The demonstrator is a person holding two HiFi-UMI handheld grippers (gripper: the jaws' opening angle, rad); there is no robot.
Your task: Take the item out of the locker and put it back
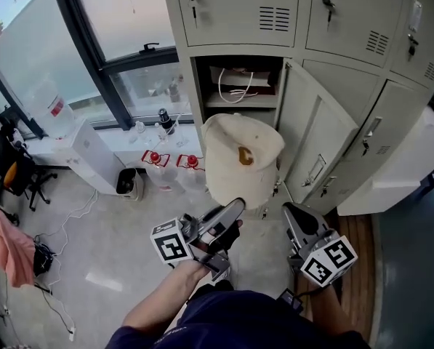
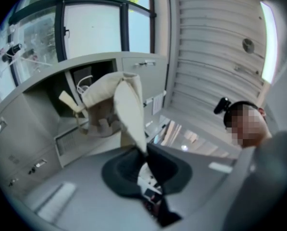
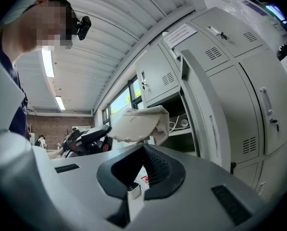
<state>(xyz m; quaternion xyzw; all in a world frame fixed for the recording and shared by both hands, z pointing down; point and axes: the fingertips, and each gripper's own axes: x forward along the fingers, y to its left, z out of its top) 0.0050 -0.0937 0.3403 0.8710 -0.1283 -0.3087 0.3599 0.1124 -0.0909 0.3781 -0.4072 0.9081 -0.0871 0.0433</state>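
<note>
- Steel lockers [image 1: 238,9] beside a window; the open locker's door [image 1: 315,147] juts out on the right.
- My left tool [image 1: 235,206] pinches the beige canvas bag [image 1: 238,158], outside the opening.
- My right tool [image 1: 288,209], jaws together, sits just beside the bag.

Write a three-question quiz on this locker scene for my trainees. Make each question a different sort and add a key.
1. True or false: the left gripper is shut on the cream cloth bag.
2. Multiple choice: the grey metal locker door beside the bag is A) swung open, B) closed, C) missing.
3. Short answer: which gripper holds nothing?

Key:
1. True. Its jaws pinch a fold of the cloth.
2. A.
3. The right gripper. Its jaws are together, with nothing between them.
</note>
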